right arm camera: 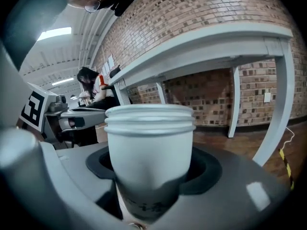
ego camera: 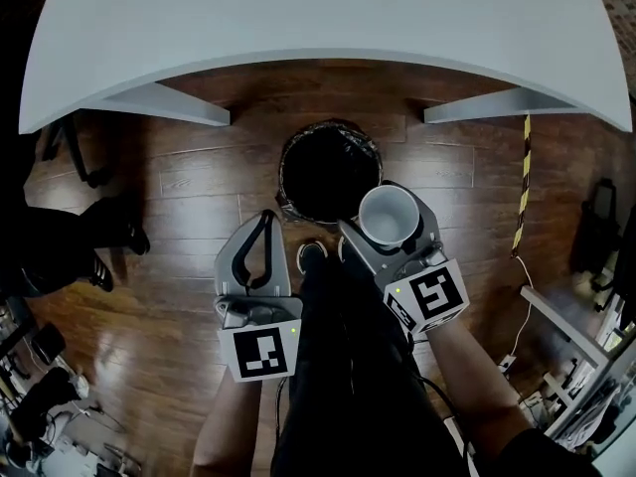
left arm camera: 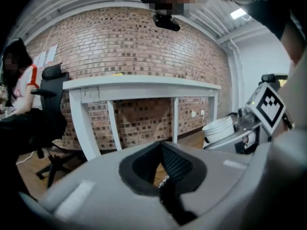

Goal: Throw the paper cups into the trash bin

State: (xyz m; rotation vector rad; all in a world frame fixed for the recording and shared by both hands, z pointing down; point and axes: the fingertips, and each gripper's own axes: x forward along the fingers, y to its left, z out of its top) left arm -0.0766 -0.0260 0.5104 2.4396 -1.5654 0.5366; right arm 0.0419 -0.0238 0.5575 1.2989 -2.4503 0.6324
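A stack of white paper cups (ego camera: 390, 215) stands upright in my right gripper (ego camera: 394, 231), which is shut on it. The cups hang just past the near right rim of the black trash bin (ego camera: 328, 172) on the wooden floor. In the right gripper view the paper cups (right arm camera: 149, 138) fill the middle between the right gripper's (right arm camera: 149, 178) grey jaws. My left gripper (ego camera: 264, 225) is left of the cups, near the bin's front left rim, shut with nothing in it. The left gripper view shows the left gripper's (left arm camera: 164, 178) black pads meeting, and the cups (left arm camera: 218, 128) at the right.
A white table (ego camera: 328, 18) stands beyond the bin on white legs (ego camera: 169, 102). A black office chair (ego camera: 84, 232) is at the left, and a yellow-black striped line (ego camera: 522, 182) runs down the floor at the right. A seated person (left arm camera: 17, 87) is at far left.
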